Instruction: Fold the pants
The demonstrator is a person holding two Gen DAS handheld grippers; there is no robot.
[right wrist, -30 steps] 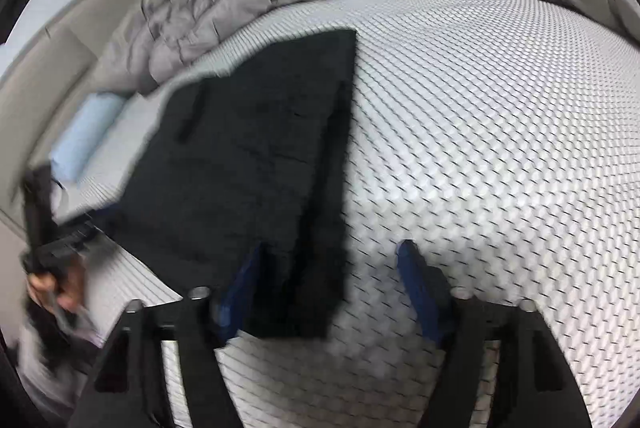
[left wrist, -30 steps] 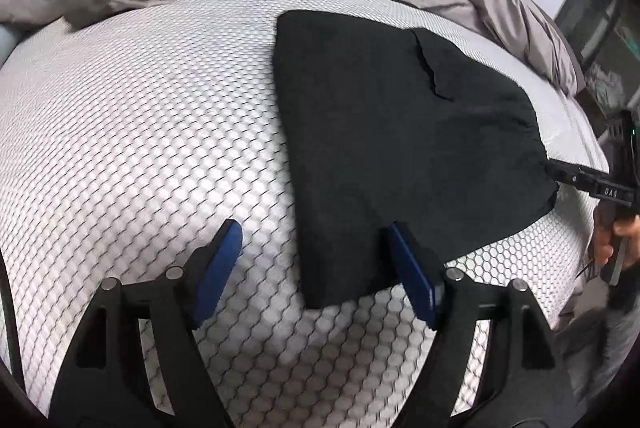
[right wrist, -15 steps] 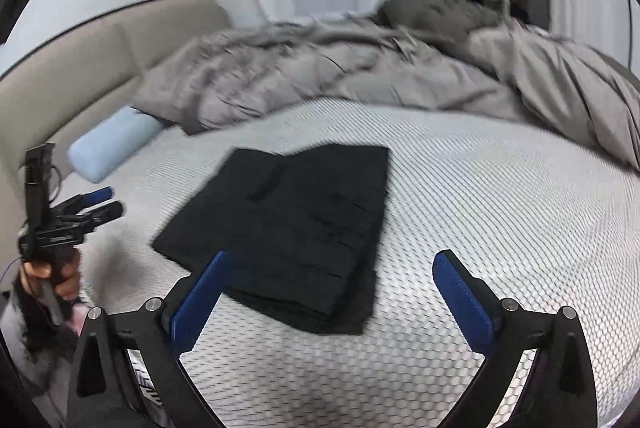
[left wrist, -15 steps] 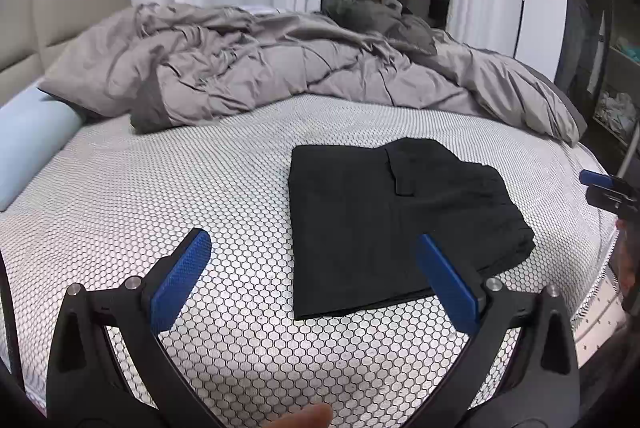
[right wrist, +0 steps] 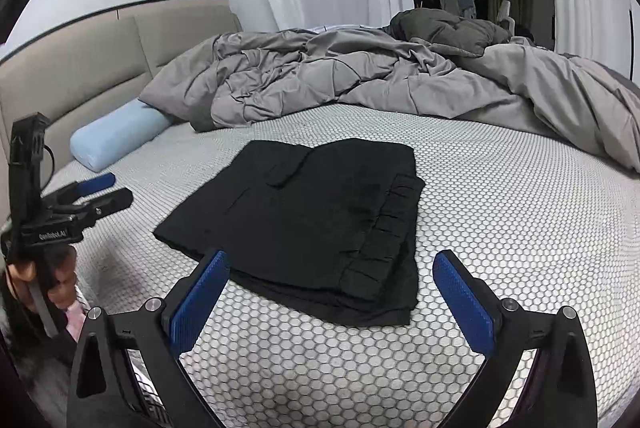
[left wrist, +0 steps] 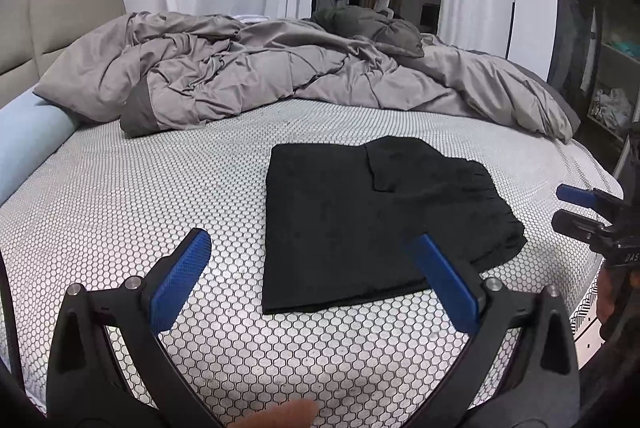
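Pants lie folded — only right view shows stacked waistband edges.

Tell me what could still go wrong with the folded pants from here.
The pants lie folded on the bed, both grippers open and clear. Their near corner sits close to the mattress edge, so a nudge from the right gripper might drag it off. Stacked layers look uneven and could slump.

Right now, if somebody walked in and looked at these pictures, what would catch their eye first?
Most likely the folded black pants, lying flat on the white honeycomb-patterned bed cover near its front edge. Behind them a rumpled grey duvet is heaped across the far side, with a pale blue bolster by the headboard. Both the left gripper and the right gripper are open, touching nothing.
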